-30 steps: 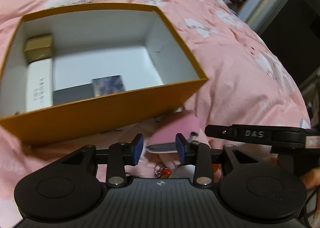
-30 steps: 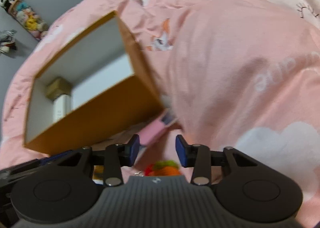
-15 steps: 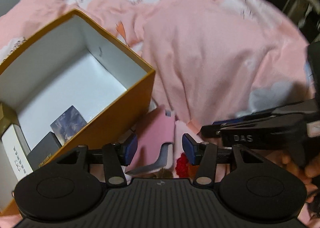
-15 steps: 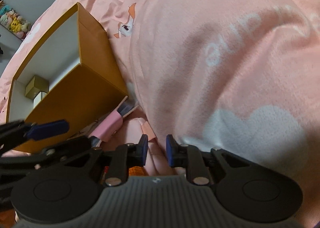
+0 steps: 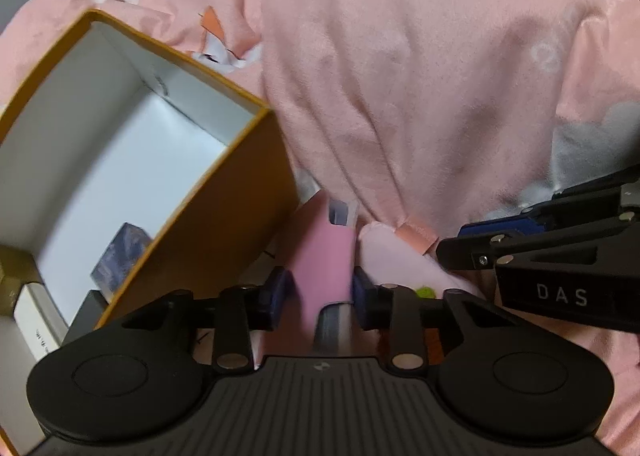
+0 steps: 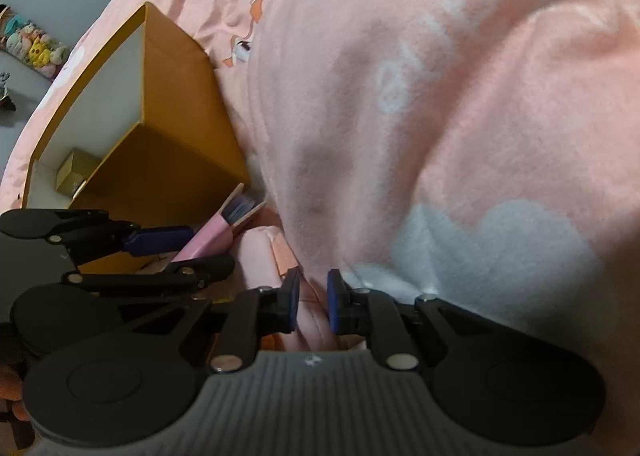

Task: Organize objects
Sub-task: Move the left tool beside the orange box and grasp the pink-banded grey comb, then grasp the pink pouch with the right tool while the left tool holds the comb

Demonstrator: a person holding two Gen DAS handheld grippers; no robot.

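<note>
The pink case (image 5: 326,256) is lying just beside the orange box (image 5: 224,215) on the pink blanket (image 5: 420,75), sitting between the left gripper's (image 5: 318,294) partly open pads, the right pad touching it. The right gripper (image 6: 313,298) is pinching a pale pink fabric fold (image 6: 264,256) nearby.
</note>
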